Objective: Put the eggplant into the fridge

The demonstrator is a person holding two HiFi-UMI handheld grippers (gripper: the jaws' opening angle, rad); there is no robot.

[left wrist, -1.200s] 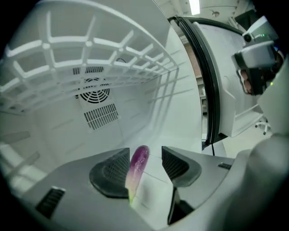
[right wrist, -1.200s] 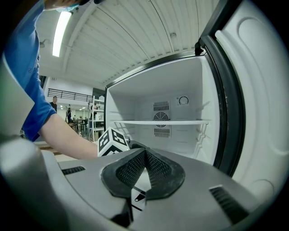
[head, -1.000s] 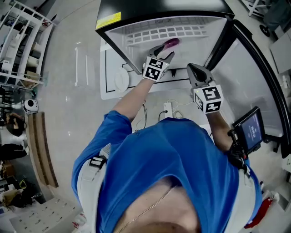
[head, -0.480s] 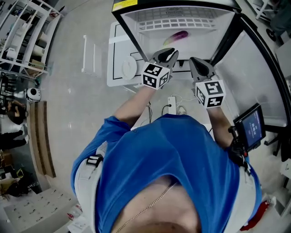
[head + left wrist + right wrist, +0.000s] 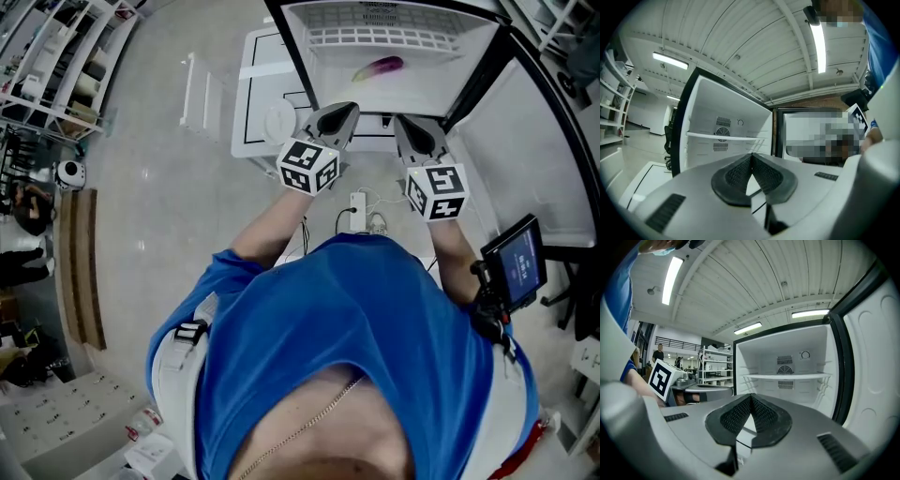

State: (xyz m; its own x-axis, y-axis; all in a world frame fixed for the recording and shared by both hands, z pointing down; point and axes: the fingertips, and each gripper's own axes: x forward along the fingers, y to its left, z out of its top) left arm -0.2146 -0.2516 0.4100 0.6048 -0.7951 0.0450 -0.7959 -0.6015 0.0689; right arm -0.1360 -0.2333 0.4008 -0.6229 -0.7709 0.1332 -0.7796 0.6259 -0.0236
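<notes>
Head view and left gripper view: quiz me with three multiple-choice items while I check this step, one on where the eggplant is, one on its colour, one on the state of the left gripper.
1. Where is the eggplant?
A. On the floor
B. Lying inside the open fridge
C. On top of the fridge

2. What colour is most of the eggplant?
A. Purple
B. Yellow
C. White

3. What state is the left gripper in?
A. Open wide, empty
B. Shut on the eggplant
C. Shut, nothing between its pads

Answers:
1. B: the head view shows it on the white interior, beyond both grippers.
2. A: it shows purple against the white.
3. C: in the left gripper view the jaws have just closed, the pads meet, and nothing is between them.
</notes>
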